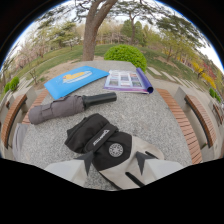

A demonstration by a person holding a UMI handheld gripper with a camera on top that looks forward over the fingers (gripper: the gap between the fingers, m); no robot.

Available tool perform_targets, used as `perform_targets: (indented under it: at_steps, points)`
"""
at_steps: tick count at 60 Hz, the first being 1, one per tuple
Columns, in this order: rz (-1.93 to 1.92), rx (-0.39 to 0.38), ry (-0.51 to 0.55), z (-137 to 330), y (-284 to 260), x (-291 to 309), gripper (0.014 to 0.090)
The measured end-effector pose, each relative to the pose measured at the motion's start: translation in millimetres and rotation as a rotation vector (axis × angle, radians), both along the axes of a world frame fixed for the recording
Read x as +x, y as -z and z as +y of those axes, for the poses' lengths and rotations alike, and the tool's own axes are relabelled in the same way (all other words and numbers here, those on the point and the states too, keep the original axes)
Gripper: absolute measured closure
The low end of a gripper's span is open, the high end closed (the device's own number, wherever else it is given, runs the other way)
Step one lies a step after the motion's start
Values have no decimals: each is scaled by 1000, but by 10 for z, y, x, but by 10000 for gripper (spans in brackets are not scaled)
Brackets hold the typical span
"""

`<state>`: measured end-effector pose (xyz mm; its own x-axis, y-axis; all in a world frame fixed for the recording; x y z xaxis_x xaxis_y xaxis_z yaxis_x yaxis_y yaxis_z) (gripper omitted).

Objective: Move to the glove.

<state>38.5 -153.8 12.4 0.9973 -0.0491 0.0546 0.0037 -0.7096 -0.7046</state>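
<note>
Glove [107,150] lies on stone table [150,110] just ahead; gripper's opening cannot be told.

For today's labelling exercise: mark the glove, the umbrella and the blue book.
glove [107,150], gripper view, on the black back by the round badge.
umbrella [57,108], gripper view, on the grey folded canopy.
blue book [75,80], gripper view, on its cover.
</note>
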Motion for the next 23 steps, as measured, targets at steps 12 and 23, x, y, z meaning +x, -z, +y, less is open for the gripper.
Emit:
perform_targets:
  at_steps: [12, 23]
  points:
    - [-5, -3, -1, 0, -38, -3, 189]
    - [3, 16, 9, -43, -137, -9, 197]
